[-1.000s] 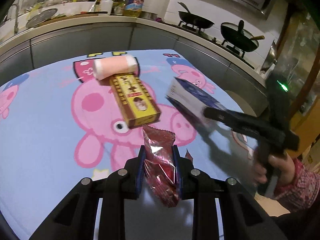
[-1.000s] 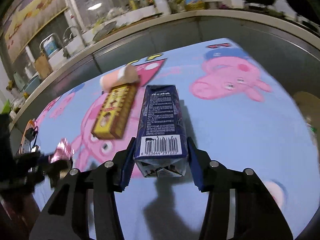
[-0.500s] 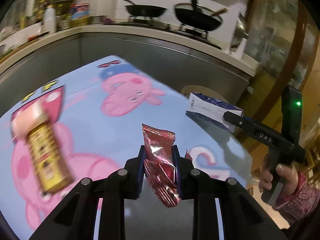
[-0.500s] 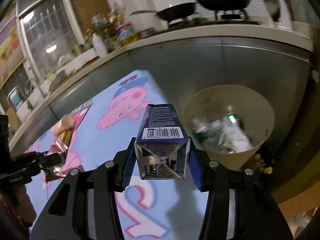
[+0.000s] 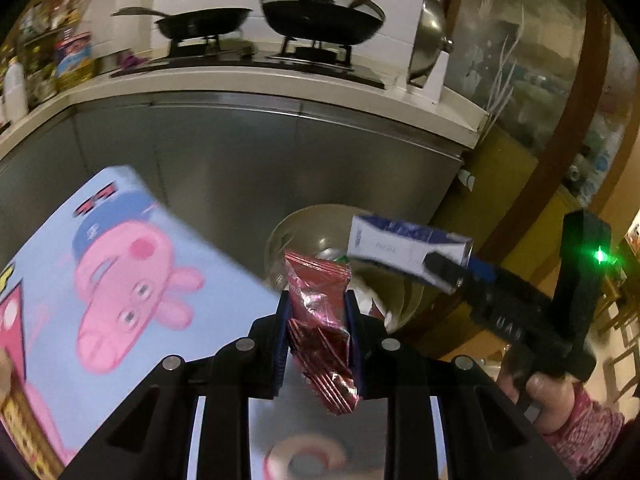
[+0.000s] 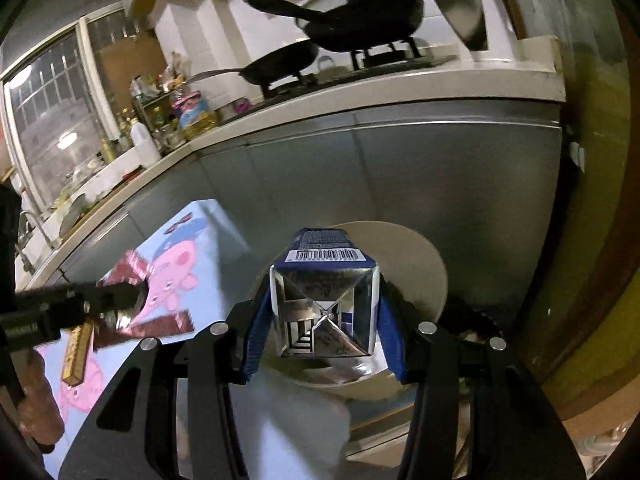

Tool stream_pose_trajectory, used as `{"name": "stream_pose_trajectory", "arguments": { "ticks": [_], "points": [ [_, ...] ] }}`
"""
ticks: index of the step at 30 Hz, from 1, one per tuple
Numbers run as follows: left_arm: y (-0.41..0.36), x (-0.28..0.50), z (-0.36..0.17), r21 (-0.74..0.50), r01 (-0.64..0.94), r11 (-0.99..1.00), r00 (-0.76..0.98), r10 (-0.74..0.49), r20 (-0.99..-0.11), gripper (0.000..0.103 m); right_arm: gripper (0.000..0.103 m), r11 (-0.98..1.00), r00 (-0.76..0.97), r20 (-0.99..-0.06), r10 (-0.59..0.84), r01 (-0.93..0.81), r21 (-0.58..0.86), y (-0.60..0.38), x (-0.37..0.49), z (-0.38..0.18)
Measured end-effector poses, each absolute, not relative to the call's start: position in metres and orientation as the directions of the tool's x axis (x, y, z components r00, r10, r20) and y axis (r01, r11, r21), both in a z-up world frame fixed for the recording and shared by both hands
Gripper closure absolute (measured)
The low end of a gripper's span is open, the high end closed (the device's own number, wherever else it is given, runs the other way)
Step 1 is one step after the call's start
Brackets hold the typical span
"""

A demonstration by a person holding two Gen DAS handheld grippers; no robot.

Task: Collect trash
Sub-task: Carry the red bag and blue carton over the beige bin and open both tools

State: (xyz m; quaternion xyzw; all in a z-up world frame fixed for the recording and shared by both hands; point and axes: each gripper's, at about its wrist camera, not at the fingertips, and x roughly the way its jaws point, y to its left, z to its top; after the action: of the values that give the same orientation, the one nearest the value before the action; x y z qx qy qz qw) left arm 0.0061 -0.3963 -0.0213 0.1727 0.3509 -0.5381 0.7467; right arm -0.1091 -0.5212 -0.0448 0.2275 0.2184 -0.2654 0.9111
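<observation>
My left gripper (image 5: pixel 318 312) is shut on a crinkled red foil wrapper (image 5: pixel 320 320) and holds it at the table's right edge, just short of the beige trash bin (image 5: pixel 280 236). My right gripper (image 6: pixel 322 312) is shut on a dark blue drink carton (image 6: pixel 324 304) and holds it over the bin's mouth (image 6: pixel 432 268). The carton (image 5: pixel 404 246) and right gripper also show in the left wrist view, above the bin. A yellow-brown box (image 6: pixel 76 354) lies on the table behind the left gripper.
The table carries a blue cartoon-pig cloth (image 5: pixel 120 272). Grey steel cabinets (image 5: pixel 280 152) stand close behind the bin, with a counter, two black pans (image 5: pixel 320 20) and a steel lid above. A brown wooden door frame (image 5: pixel 576 100) is at the right.
Both grippers have swung right, away from the middle of the table toward the bin. The carton has gone from over the table to over the bin's mouth; the wrapper has reached the table's edge.
</observation>
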Motion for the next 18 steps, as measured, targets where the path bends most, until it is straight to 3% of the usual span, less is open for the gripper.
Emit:
{"name": "stream_pose_trajectory", "arguments": {
  "ticks": [6,10,13,15,18],
  "points": [
    [-0.453,0.011,-0.034,-0.103,0.932,0.347,0.164,-0.657,-0.736,0.077,0.056,0.740,0.754,-0.523,-0.397,0.600,0.304,-0.552,-0.102,-0.061],
    [-0.482,0.017,-0.047,-0.106,0.929,0.353,0.155,-0.636,-0.756,0.071,0.056,0.744,0.754,-0.514,-0.409,0.602,0.290,-0.569,-0.090,-0.065],
    [-0.498,0.021,-0.059,-0.103,0.926,0.362,0.157,-0.620,-0.769,0.053,0.056,0.750,0.758,-0.497,-0.423,0.600,0.278,-0.580,-0.081,-0.068],
    [-0.503,0.023,-0.069,-0.105,0.921,0.375,0.161,-0.612,-0.774,0.034,0.056,0.760,0.760,-0.495,-0.422,0.594,0.265,-0.583,-0.075,-0.073],
    [-0.505,0.027,-0.083,-0.107,0.912,0.396,0.159,-0.583,-0.797,0.029,0.053,0.772,0.747,-0.566,-0.349,0.572,0.279,-0.586,-0.063,-0.096]
  ]
}}
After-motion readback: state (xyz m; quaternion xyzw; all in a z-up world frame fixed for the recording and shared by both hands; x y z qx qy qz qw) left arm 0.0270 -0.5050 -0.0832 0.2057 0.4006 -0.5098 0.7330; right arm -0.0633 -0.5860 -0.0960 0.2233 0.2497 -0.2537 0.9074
